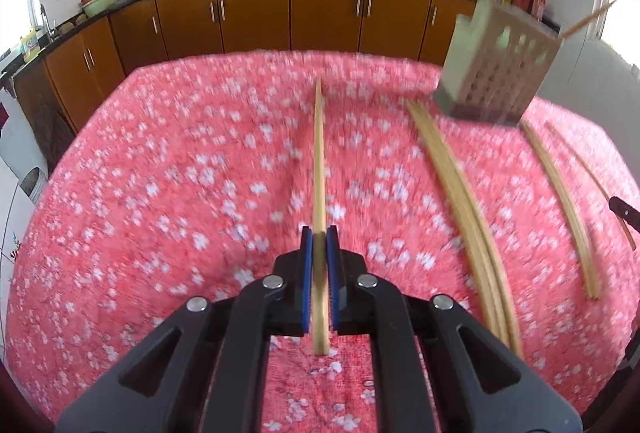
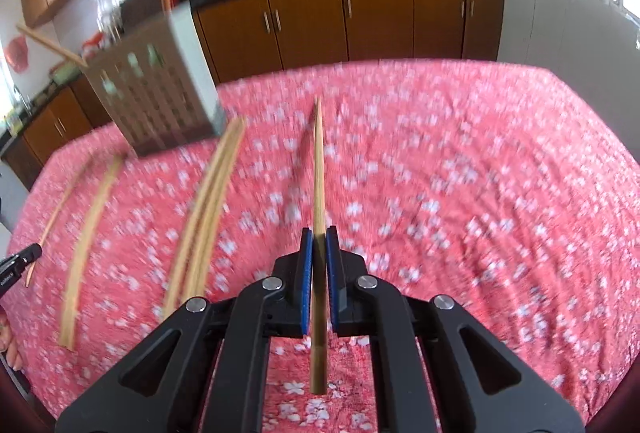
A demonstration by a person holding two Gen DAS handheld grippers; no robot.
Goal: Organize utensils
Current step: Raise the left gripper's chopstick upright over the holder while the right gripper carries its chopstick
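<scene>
My left gripper (image 1: 319, 235) is shut on a wooden chopstick (image 1: 319, 161) that points forward above the pink floral tablecloth. My right gripper (image 2: 319, 235) is shut on another wooden chopstick (image 2: 319, 169), also pointing forward. A beige perforated utensil holder (image 1: 498, 63) stands at the far right in the left wrist view, with two chopsticks sticking out of it. It shows at the far left in the right wrist view (image 2: 156, 93). Loose chopsticks lie on the cloth between the grippers: a bundle (image 1: 464, 201) (image 2: 208, 205) and a pair (image 1: 564, 201) (image 2: 88, 237). Both views are motion-blurred.
The table (image 1: 160, 193) is covered with the pink flowered cloth. Brown kitchen cabinets (image 1: 328, 13) with a dark counter, woks and bottles run behind it. The tip of the other gripper shows at the edge in each view (image 1: 624, 211) (image 2: 18, 261).
</scene>
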